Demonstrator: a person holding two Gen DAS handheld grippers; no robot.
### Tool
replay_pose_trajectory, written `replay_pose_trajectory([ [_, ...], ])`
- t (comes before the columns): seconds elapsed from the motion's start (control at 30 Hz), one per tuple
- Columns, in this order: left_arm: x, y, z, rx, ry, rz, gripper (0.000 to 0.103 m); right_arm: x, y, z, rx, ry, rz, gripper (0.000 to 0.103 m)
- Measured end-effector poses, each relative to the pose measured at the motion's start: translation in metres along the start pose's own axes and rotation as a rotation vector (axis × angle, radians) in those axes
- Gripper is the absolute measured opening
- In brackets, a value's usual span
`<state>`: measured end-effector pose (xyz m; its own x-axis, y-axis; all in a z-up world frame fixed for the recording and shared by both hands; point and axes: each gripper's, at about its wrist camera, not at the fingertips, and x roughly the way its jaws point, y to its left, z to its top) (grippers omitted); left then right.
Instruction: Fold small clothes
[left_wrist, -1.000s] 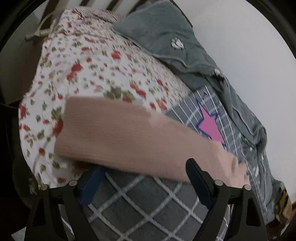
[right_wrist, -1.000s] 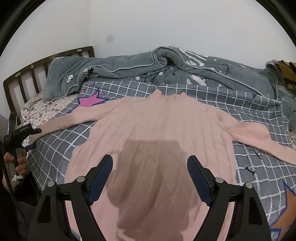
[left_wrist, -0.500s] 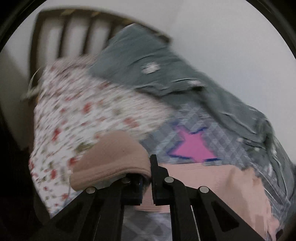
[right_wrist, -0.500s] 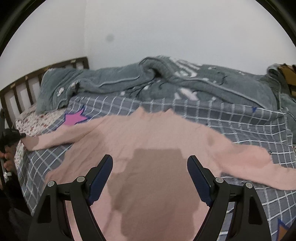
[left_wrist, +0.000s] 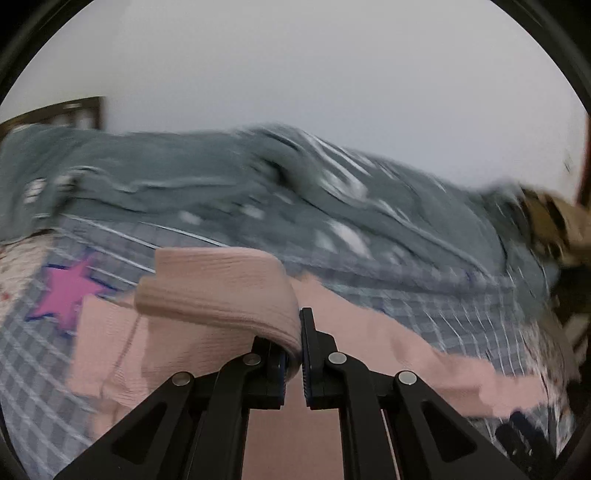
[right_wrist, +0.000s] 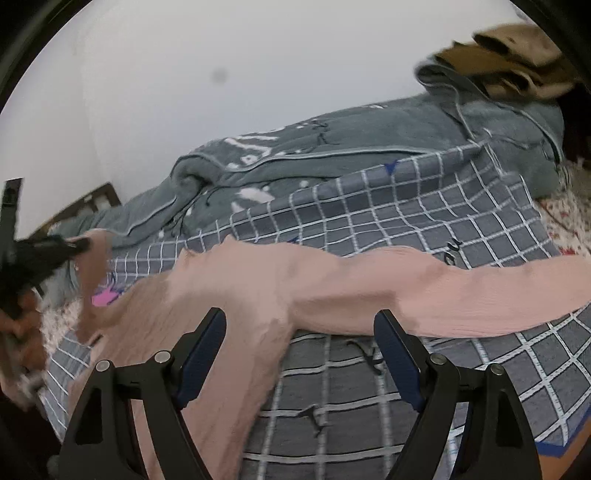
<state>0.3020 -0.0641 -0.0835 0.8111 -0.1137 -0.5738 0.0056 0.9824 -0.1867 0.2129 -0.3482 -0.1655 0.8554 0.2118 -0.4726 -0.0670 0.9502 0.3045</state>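
Knitwear in ribbed pink, a long-sleeved sweater (right_wrist: 236, 291), lay spread across the grey checked bedspread (right_wrist: 424, 206), one sleeve cuff (left_wrist: 221, 288) lifted off it. No writing was readable. Left gripper (left_wrist: 300, 354) fingers pinched that cuff. Right gripper (right_wrist: 299, 350) fingers stood spread above the other sleeve. Crumpled grey fleece blanket (right_wrist: 332, 147) lay behind.

Sweater (right_wrist: 258, 291): plain pale pink, ribbed cuff.
Sheet (right_wrist: 424, 218): slate grey, white grid lines, a pink star (left_wrist: 66, 291) edged in dark blue.
Quilt (right_wrist: 332, 147): grey-green, white markings, pale piping.
Floral sheet (right_wrist: 569, 218): white with small red flowers.
Cloth (right_wrist: 517, 66): tan and brown.
Wall (left_wrist: 295, 74): white.
Headboard (left_wrist: 55, 110): dark brown.
Gripper fingers (right_wrist: 203, 347): black, blue pads.
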Motion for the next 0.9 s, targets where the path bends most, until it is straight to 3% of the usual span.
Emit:
replay_pose_trajectory([
  [0.17, 0.046, -0.057, -0.048, 0.056, 0.144, -0.090, 0.007, -0.002, -0.016, 0.008, 0.014, -0.009, -0.021, 0.082],
  [0.3, 0.063, -0.070, -0.067, 0.111, 0.213, -0.127, 0.012, 0.002, -0.024, 0.010, 0.028, 0.009, -0.029, 0.082],
  [0.4, 0.061, -0.059, -0.067, 0.114, 0.269, -0.137, 0.016, 0.006, -0.022, 0.008, 0.025, 0.025, -0.031, 0.082],
  [0.5, 0.044, -0.030, -0.059, 0.088, 0.221, -0.123, 0.040, 0.009, -0.016, 0.006, 0.006, 0.033, -0.035, 0.082],
  [0.57, 0.028, -0.002, -0.053, 0.074, 0.161, -0.098, 0.082, 0.012, -0.009, 0.004, -0.009, 0.043, -0.037, 0.082],
  [0.7, 0.003, 0.053, -0.045, 0.042, 0.057, 0.006, 0.083, 0.017, 0.007, 0.000, -0.046, 0.057, -0.041, 0.082],
  [0.8, 0.003, 0.102, -0.041, 0.001, 0.083, 0.140, 0.083, 0.021, 0.020, -0.005, -0.074, 0.070, -0.027, 0.082],
  [0.9, 0.009, 0.148, -0.040, -0.058, 0.112, 0.178, 0.081, 0.028, 0.032, -0.010, -0.104, 0.089, -0.042, 0.081],
])
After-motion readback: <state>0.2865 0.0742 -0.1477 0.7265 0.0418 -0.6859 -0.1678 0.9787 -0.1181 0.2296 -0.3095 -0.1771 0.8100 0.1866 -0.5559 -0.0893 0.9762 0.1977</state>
